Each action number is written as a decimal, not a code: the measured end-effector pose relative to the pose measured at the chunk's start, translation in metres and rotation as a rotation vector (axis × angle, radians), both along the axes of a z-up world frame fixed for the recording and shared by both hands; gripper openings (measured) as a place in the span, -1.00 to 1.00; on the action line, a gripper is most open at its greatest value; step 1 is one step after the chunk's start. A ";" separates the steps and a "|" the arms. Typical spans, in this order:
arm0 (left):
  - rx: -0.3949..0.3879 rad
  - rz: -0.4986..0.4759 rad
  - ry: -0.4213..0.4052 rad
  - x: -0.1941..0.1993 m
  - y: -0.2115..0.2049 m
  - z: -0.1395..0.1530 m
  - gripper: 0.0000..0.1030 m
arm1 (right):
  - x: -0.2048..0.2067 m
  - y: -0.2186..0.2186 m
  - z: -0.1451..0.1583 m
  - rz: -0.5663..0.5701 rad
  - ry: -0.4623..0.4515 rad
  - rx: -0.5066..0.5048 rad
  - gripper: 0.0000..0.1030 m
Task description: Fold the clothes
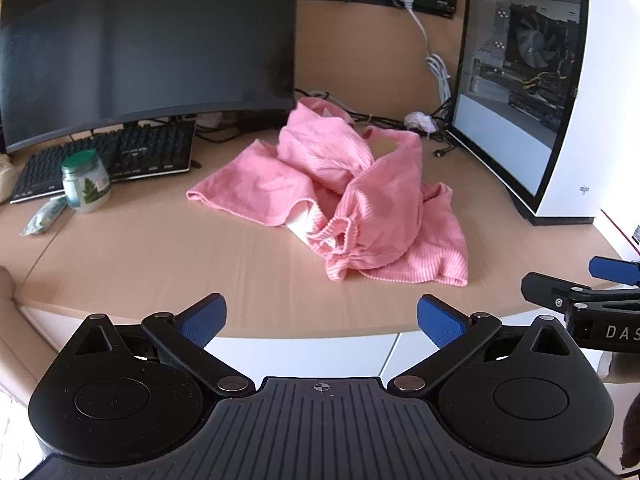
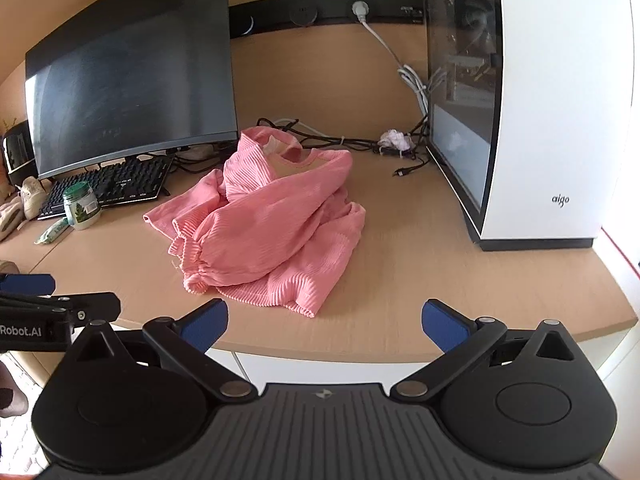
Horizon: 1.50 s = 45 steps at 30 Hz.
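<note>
A pink ribbed garment (image 1: 344,196) lies crumpled in a heap on the wooden desk (image 1: 160,264), sleeves and cuffs bunched toward the front. It also shows in the right wrist view (image 2: 272,224). My left gripper (image 1: 322,320) is open and empty, held over the desk's front edge, short of the garment. My right gripper (image 2: 324,322) is open and empty, also at the front edge, near the garment's hem. Each gripper shows at the side of the other's view: the right one (image 1: 580,300), the left one (image 2: 60,308).
A curved monitor (image 1: 148,44) and keyboard (image 1: 116,156) stand at the back left, with a green-lidded jar (image 1: 85,182) and a packet (image 1: 44,216). A white PC case (image 1: 560,92) stands at the right. Cables (image 1: 436,72) run behind the garment.
</note>
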<state>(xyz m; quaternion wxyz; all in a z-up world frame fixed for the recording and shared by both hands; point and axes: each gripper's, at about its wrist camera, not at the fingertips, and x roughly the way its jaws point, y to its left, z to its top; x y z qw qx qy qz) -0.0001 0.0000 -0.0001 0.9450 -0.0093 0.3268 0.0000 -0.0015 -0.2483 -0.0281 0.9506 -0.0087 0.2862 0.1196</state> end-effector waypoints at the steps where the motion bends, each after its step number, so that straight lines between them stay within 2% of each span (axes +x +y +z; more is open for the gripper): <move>1: -0.004 0.001 0.003 0.000 0.000 0.000 1.00 | 0.000 0.000 0.000 0.001 0.004 0.004 1.00; 12: -0.037 0.007 0.042 0.003 0.000 -0.003 1.00 | 0.004 0.000 -0.005 0.011 0.046 0.045 1.00; 23: -0.059 0.018 0.065 0.008 0.001 -0.002 1.00 | 0.007 -0.001 -0.006 0.010 0.048 0.045 1.00; 45: -0.060 0.010 0.073 0.012 0.000 -0.004 1.00 | 0.009 0.000 -0.008 0.002 0.066 0.040 1.00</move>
